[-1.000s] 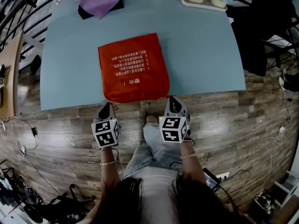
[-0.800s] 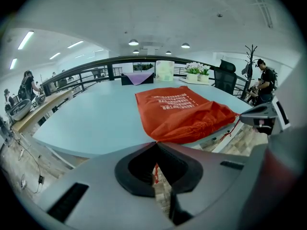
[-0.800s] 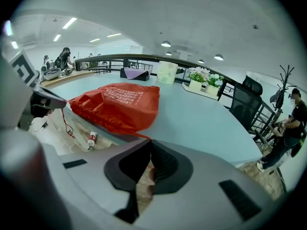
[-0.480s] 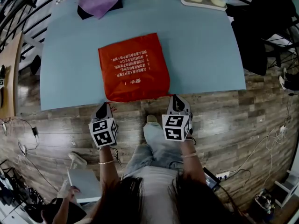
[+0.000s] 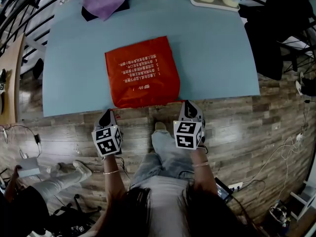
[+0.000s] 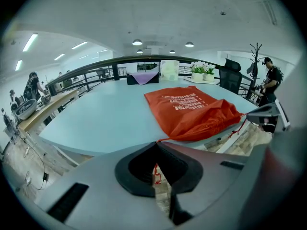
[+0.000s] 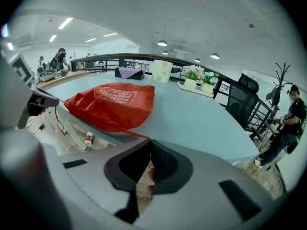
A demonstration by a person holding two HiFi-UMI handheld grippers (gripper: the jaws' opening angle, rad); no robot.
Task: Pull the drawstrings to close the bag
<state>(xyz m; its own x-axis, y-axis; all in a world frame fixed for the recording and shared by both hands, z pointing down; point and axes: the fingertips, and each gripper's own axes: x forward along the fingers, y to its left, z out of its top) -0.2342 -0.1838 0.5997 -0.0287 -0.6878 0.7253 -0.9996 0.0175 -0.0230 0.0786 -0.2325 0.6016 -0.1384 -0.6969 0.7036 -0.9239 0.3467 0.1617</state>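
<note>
Left gripper [image 5: 108,114] and right gripper [image 5: 187,105] each clamp a red drawstring [image 6: 164,140] of the orange bag [image 5: 142,73] lying at the table [image 5: 217,53] near edge, mid-pull by the look; next probably needs pulling wider apart to cinch.

The bag [image 5: 142,78] is thin red cloth with a slight sheen, creased. Its drawstring [image 7: 133,133] is red cord. The table [image 5: 212,53] top is smooth, matt pale blue. The floor [image 5: 247,127] is grained, dull wood planking. The left gripper [image 6: 156,145] and right gripper [image 7: 149,143] have matt grey plastic shells.
</note>
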